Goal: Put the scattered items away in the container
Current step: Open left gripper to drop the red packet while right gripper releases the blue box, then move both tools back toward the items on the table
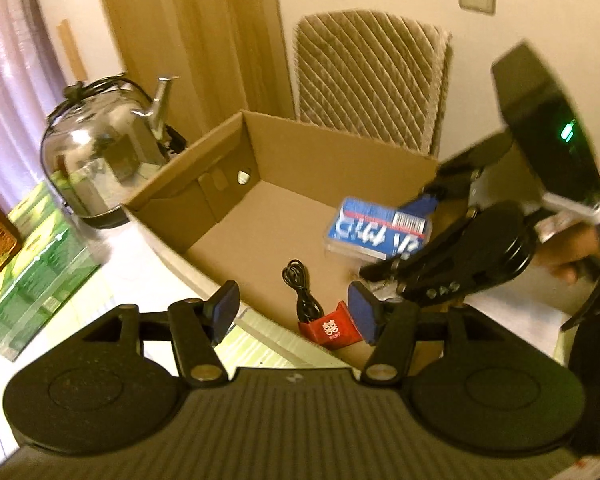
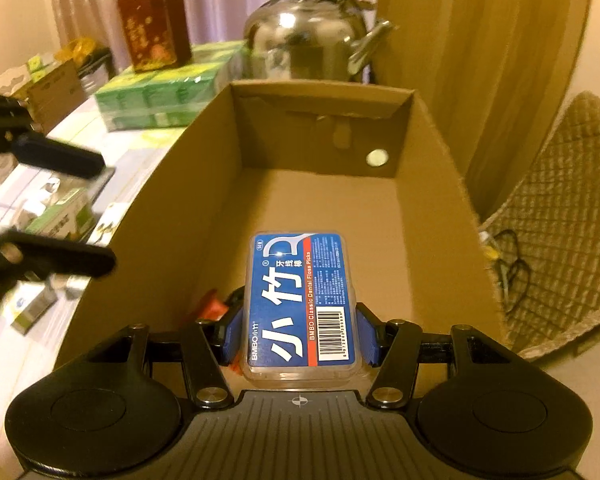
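An open cardboard box [image 1: 320, 152] [image 2: 440, 140] stands on the table. My right gripper [image 2: 300, 334] [image 1: 404, 232] is shut on a blue floss-pick case [image 2: 300, 300] [image 1: 380, 232], held over the box floor near its front end. On that floor lie a coiled black cable [image 1: 302, 292] and a small red box [image 1: 336, 330] [image 2: 216, 308]. My left gripper [image 1: 294, 312] [image 2: 106, 212] is open and holds nothing; it hovers at the box's long side wall, by the red box.
A steel kettle [image 1: 100, 160] [image 2: 308, 44] stands behind the box. Green tissue packs [image 1: 32, 264] [image 2: 160, 96] and a red gift bag [image 2: 156, 28] sit nearby. Small packets [image 2: 60, 208] lie on the table left of the box. A quilted chair [image 1: 372, 76] [image 2: 560, 200] is beside the table.
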The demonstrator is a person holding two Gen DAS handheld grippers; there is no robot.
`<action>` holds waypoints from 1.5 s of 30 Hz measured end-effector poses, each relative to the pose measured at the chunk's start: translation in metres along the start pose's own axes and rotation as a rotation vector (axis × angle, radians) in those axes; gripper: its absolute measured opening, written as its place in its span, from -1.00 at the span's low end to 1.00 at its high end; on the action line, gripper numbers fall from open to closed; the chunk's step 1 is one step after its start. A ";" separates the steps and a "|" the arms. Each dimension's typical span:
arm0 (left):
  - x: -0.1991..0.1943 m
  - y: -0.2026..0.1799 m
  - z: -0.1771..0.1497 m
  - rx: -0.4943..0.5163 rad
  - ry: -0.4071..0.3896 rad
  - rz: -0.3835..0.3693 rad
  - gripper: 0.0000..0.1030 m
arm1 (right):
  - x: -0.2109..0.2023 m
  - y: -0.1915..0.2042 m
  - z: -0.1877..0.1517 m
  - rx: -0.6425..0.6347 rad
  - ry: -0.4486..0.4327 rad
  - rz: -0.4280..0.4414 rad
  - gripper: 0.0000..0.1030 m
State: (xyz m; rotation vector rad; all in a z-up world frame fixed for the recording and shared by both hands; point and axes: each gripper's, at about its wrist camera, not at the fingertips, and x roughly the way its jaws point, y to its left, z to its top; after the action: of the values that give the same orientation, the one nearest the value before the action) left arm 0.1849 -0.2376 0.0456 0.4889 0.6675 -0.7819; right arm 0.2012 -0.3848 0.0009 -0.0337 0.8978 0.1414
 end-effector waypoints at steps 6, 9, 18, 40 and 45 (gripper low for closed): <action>-0.019 0.011 -0.016 -0.060 -0.007 0.015 0.12 | 0.010 0.005 0.001 0.009 0.018 0.012 0.06; -0.028 0.017 -0.029 -0.100 -0.009 0.028 0.20 | 0.005 0.006 0.000 0.027 -0.002 0.004 0.19; -0.068 0.045 -0.086 -0.250 0.006 0.085 0.23 | -0.030 0.017 -0.001 0.051 -0.093 -0.034 0.37; -0.180 0.069 -0.236 -0.516 0.088 0.290 0.47 | -0.089 0.177 -0.036 -0.024 -0.204 0.161 0.58; -0.184 0.066 -0.246 -0.529 0.089 0.285 0.54 | -0.078 0.196 -0.048 -0.048 -0.160 0.172 0.59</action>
State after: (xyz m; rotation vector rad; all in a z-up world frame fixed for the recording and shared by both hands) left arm 0.0500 0.0445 0.0149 0.1281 0.8316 -0.2945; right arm 0.0890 -0.2034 0.0373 0.0098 0.7367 0.3218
